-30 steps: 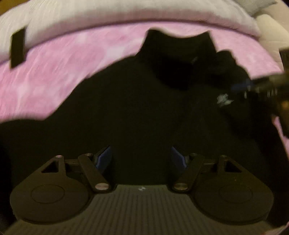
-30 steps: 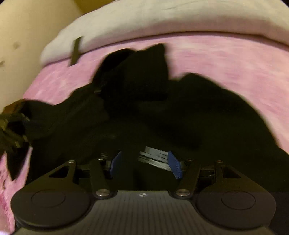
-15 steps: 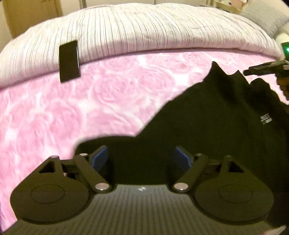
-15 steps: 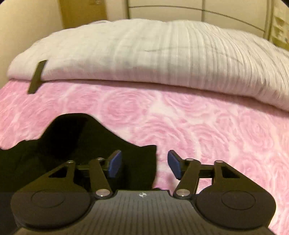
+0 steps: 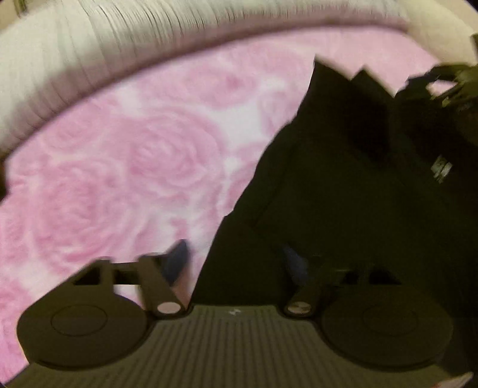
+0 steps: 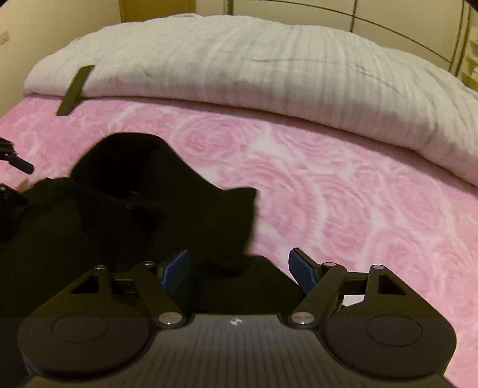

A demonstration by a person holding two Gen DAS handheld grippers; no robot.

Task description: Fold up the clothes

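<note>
A black garment point(image 5: 343, 185) lies on the pink rose-patterned blanket point(image 5: 119, 167). In the blurred left wrist view it fills the right half, with a small white label point(image 5: 441, 168) at right. My left gripper point(image 5: 236, 262) is open, its left finger over the blanket and its right finger over the garment's edge. In the right wrist view the garment point(image 6: 125, 209) lies at left, with a collar-like hump. My right gripper point(image 6: 239, 268) is open and empty over the garment's right edge. The other gripper point(image 6: 15, 162) shows at far left.
A white ribbed duvet point(image 6: 269, 74) lies rolled across the far side of the bed, with a black flat object point(image 6: 74, 89) leaning on its left end. A metal bed frame point(image 6: 373, 22) and wall stand behind. Bare blanket point(image 6: 373, 209) stretches to the right.
Both grippers have pulled back from over the garment toward its edges. The left view has tilted down and moved closer to the blanket. The right gripper's jaws have opened wider.
</note>
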